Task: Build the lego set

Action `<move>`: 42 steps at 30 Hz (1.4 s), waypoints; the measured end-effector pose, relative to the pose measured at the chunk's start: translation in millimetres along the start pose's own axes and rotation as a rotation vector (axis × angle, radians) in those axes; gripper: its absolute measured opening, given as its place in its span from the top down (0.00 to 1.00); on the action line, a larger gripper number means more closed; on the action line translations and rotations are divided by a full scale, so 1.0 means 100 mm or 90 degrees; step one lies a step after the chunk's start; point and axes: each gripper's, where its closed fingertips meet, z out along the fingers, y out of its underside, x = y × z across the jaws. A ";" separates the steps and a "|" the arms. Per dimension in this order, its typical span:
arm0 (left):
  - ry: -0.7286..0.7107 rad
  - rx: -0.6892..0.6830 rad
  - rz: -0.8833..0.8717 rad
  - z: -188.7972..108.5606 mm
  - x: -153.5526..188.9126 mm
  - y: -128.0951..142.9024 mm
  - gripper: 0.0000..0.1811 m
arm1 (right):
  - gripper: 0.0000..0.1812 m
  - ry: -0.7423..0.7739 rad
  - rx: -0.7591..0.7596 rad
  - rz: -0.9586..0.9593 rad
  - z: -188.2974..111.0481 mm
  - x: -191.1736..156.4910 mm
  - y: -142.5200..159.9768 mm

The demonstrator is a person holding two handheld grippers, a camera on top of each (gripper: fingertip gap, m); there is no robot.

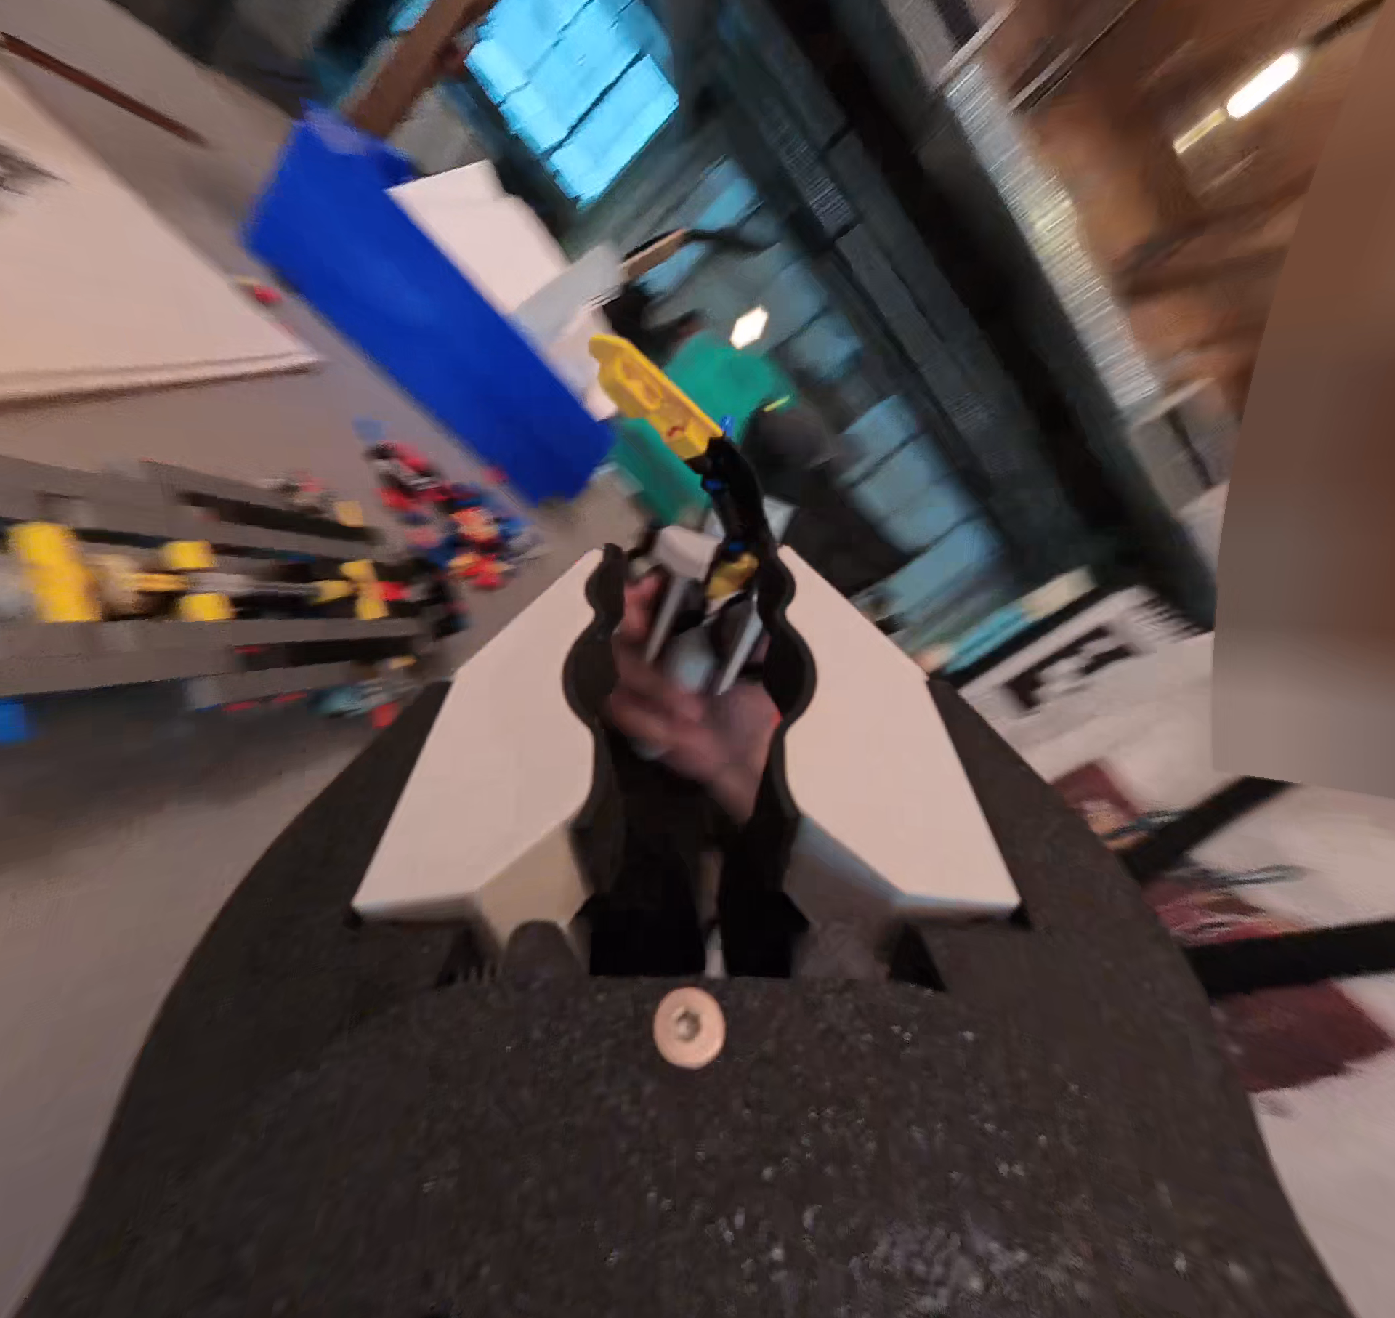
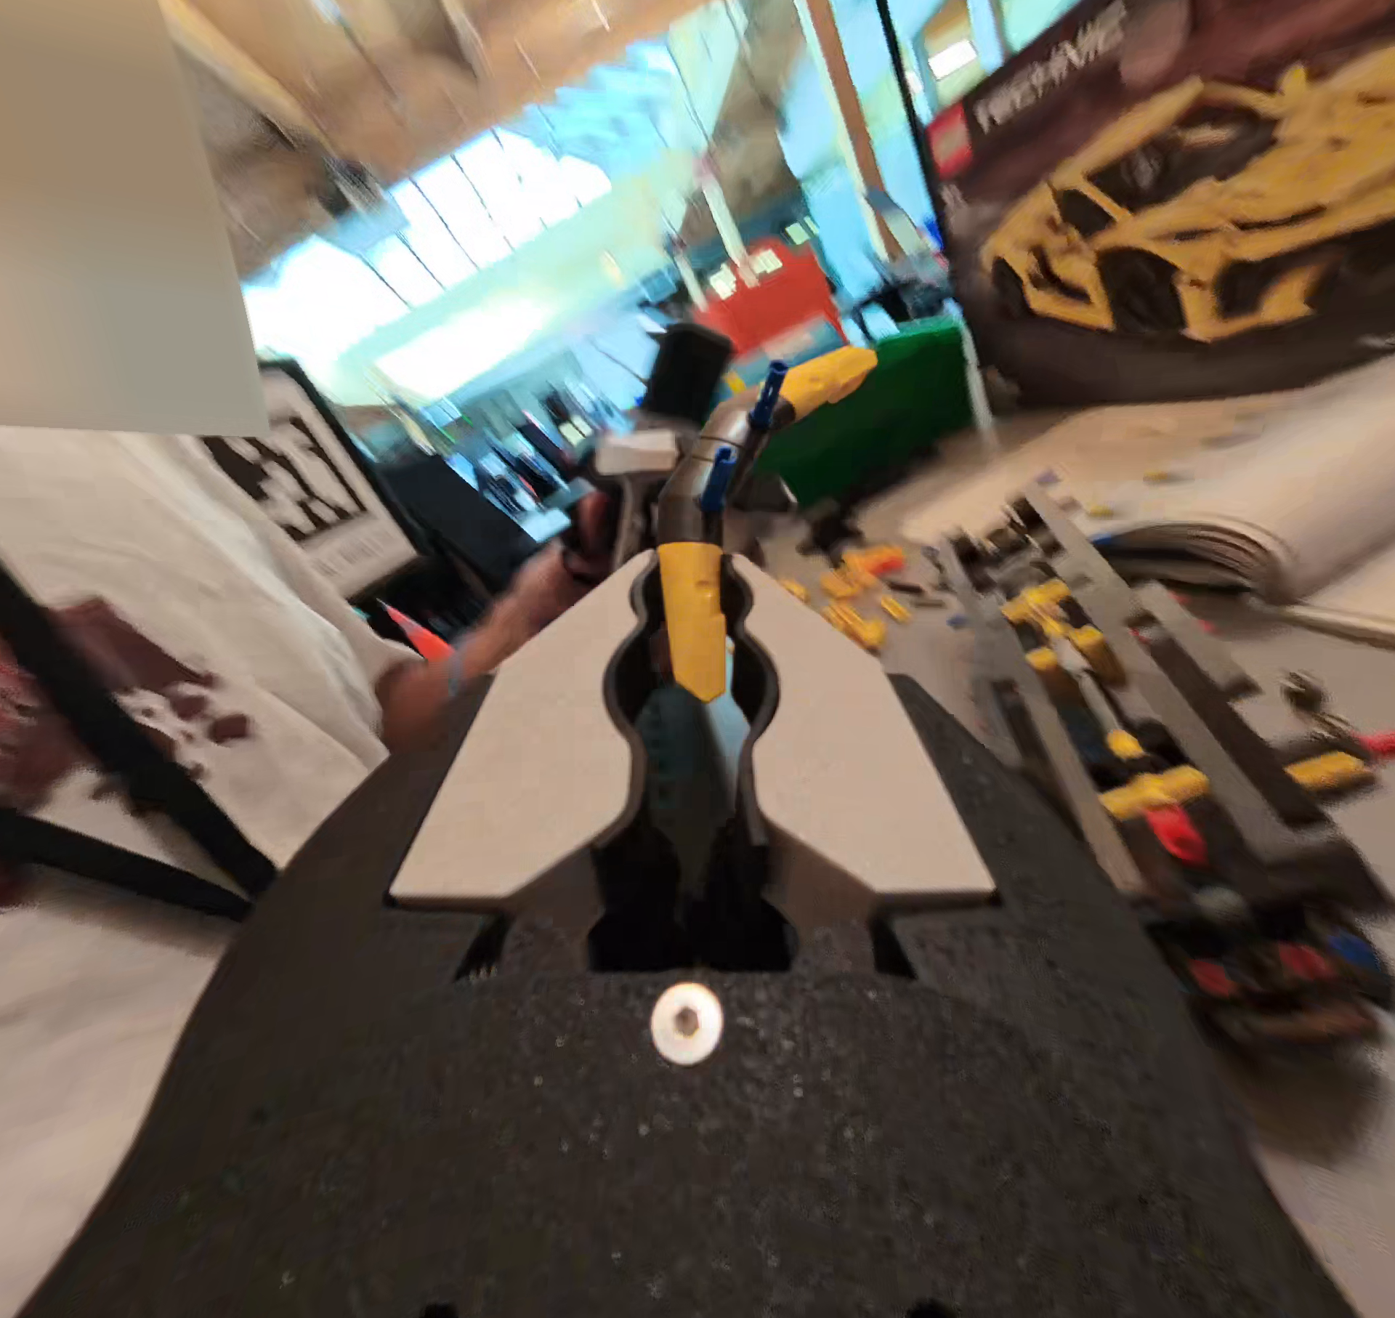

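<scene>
A lego assembly point(image 2: 698, 512) with a curved black middle, yellow panel ends and blue pins is held up in the air. My right gripper point(image 2: 688, 565) is shut on its lower yellow panel point(image 2: 694, 625). In the left wrist view the assembly point(image 1: 657, 398) rises from the right gripper's white fingers point(image 1: 706, 625), which show beyond my own. My left gripper point(image 1: 694, 561) is open, its fingertips on either side of the assembly's lower end without clamping it. The left gripper point(image 2: 638, 451) and the hand holding it show just left of the assembly. Both views are motion-blurred.
A grey sorting tray point(image 1: 189, 640) point(image 2: 1057, 602) holds several yellow, red and black lego parts. Loose pieces point(image 2: 853, 595) lie on the table. A blue bin point(image 1: 423, 346), the set's box with a yellow car point(image 2: 1170, 240) and an open booklet point(image 2: 1208, 549) stand around. There is about 4 cm between the tips of the two grippers.
</scene>
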 end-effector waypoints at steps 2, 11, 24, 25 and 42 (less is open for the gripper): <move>0.090 0.053 -0.080 0.04 0.10 -0.04 0.84 | 0.93 -0.038 0.053 0.034 0.02 -0.06 -0.09; 0.149 0.124 -0.109 0.23 0.25 -0.05 0.92 | 0.93 -0.016 0.042 0.010 0.11 -0.05 -0.02; 0.134 0.131 -0.117 0.25 0.17 -0.01 0.88 | 0.93 -0.016 0.037 0.030 0.11 -0.02 0.00; 0.124 0.133 -0.110 0.24 0.15 -0.01 0.88 | 0.93 -0.015 0.037 0.032 0.11 -0.02 0.01; 0.017 0.066 0.004 0.28 -0.03 -0.02 0.93 | 0.85 0.038 -0.020 0.030 0.08 0.15 0.13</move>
